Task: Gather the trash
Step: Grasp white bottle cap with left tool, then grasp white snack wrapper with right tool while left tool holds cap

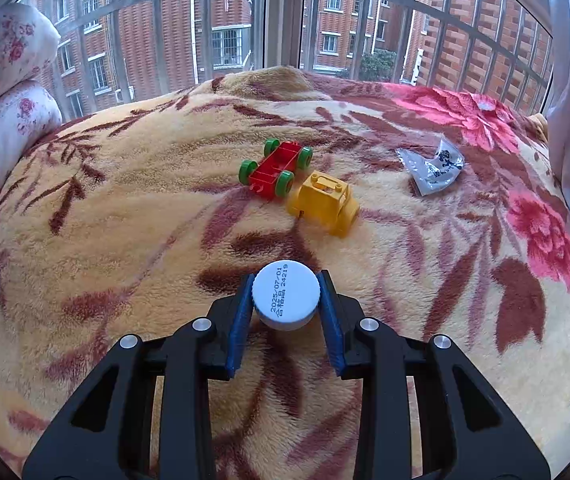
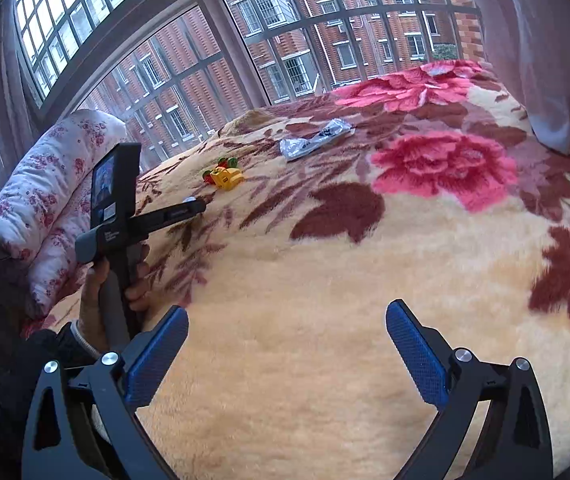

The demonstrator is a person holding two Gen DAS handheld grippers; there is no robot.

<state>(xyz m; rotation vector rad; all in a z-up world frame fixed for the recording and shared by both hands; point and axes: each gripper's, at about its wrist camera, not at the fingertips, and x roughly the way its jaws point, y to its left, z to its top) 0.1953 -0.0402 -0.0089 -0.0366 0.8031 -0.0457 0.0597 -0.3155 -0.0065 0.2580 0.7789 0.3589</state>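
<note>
— What did your left hand-held gripper point(image 1: 286, 295) have?
— It was clenched on a white bottle cap point(image 1: 286, 294), just above the bed's blanket point(image 1: 125, 208).
— And the right hand-held gripper point(image 2: 287, 354)?
— Released, empty. A crumpled wrapper point(image 2: 315, 142), foil I think, lay well ahead of it.

Your left tongs point(image 1: 286, 304) are showing black plastic arms with long cut-out slots, four round silver screw heads across the linkage, and blue ribbed pads point(image 1: 241, 328) lining the inner faces of both fingers. Your right tongs point(image 2: 287, 354) are wearing the same build: black slotted arms, silver screws at the joints, blue pads point(image 2: 417, 356) with a fine dotted texture. In the right wrist view, your left device is showing a grey handle, a black body carrying a small screen, and your left hand point(image 2: 101, 292) is coming out of a dark sleeve with a pale ribbed cuff.
</note>
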